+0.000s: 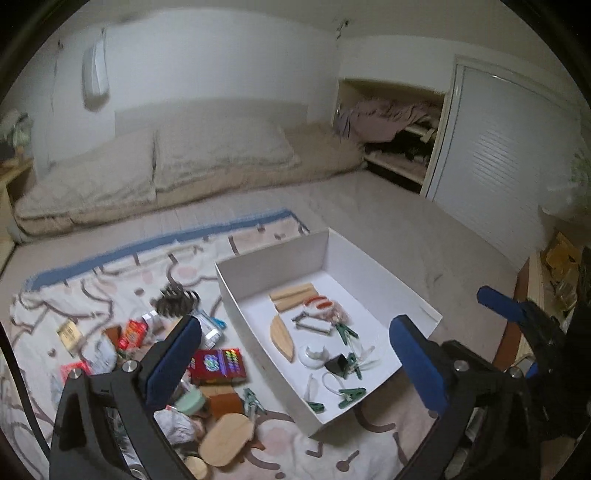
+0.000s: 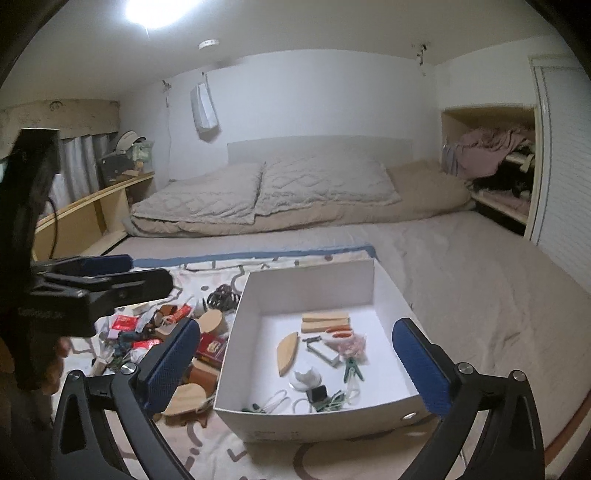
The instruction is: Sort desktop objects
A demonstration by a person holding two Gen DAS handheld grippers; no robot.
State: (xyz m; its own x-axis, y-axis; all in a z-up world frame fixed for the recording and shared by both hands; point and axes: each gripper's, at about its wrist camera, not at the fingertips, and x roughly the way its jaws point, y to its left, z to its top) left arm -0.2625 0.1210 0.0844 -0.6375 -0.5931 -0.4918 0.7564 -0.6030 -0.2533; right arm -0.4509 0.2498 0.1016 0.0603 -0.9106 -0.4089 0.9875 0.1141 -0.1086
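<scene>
The white box (image 1: pixel 236 291) sits in the centre of both views on a patterned blanket (image 1: pixel 110 266), already holding part of the sort: 2 wooden blocks (image 1: pixel 291 295), a wooden boat-shaped piece (image 1: pixel 282 338), green clothespins (image 1: pixel 349 395) and a small black clip (image 1: pixel 337 363). The unsorted pile (image 1: pixel 166 350) lies just beside the box's left wall, in the lower left of both frames: a red packet (image 1: pixel 218 363), a round wooden paddle (image 1: pixel 225 435), a mint-green lid (image 1: pixel 192 402) and a dark claw hair clip (image 1: pixel 177 299) among it.

The left gripper (image 1: pixel 295 365) is spread wide and holds nothing; its left finger overlaps the pile in the picture, its right finger the box's near corner. The right gripper (image 2: pixel 295 365) is also wide apart and empty, framing the box.

My reading: the next pick comes from the pile, which lies down and left of both tools, and the left gripper is the nearer. The wooden paddle's long axis runs diagonally, lower left to upper right, so the jaws would need to close across it.

Beyond are the beige bedding (image 2: pixel 266 192), a wall shelf (image 2: pixel 491 177) at the right, and a ceiling lamp (image 2: pixel 159 11) at the top.
</scene>
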